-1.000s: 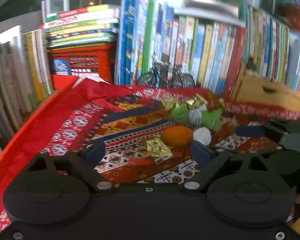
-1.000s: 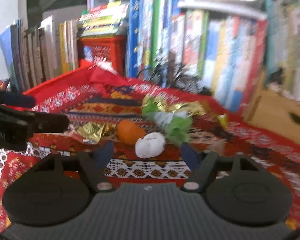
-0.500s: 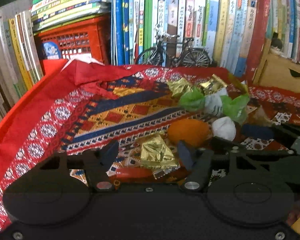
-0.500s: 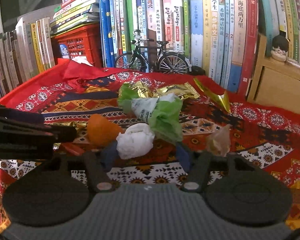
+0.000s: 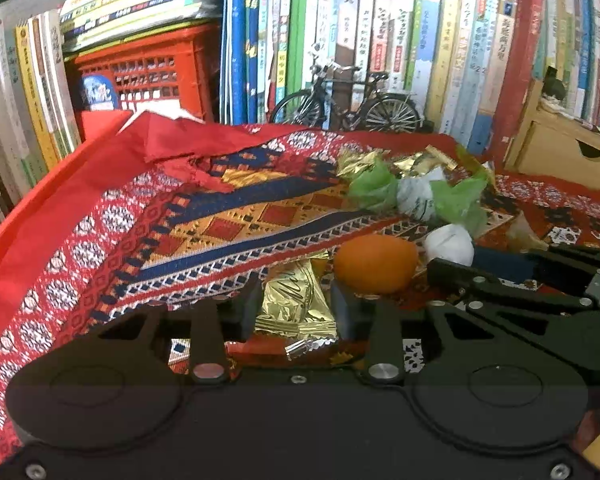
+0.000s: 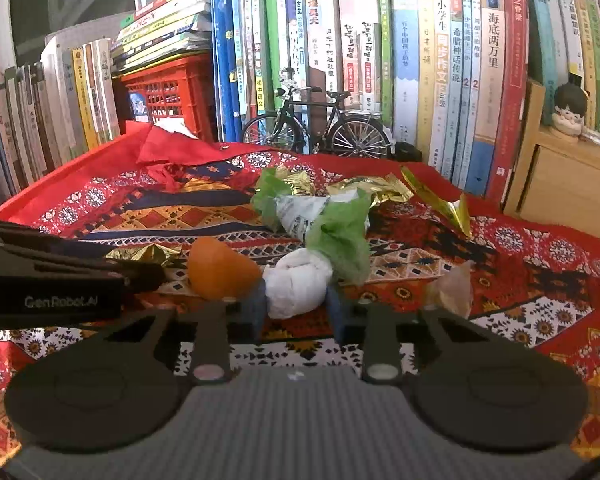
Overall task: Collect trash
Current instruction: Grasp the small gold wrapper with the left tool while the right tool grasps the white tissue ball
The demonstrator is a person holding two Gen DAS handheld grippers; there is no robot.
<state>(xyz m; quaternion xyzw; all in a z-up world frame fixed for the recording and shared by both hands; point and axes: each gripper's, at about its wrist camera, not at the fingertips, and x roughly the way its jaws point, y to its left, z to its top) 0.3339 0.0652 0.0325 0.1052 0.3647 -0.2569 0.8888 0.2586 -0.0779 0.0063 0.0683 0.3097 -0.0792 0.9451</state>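
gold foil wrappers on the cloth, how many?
3 visible: crinkled gold foil wrapper between the left gripper fingers; gold foil wrappers behind the green-white wrapper; gold foil strip farther right. More may be hidden.

The left gripper point(image 5: 296, 304) is matte black plastic. Its body fills the near edge of its own view, with two round raised discs, one left and one right. Two angled link arms run forward from silver pivot pins to stubby dark fingers point(image 5: 249, 308). Small screws sit at the near corners and at centre. The right gripper point(image 6: 296, 308) has the same build, but its near housing is grey and finely ribbed, and its fingers point(image 6: 256, 306) look dark blue. In the right view, the left gripper's side carries pale "GenRobot.AI" lettering.
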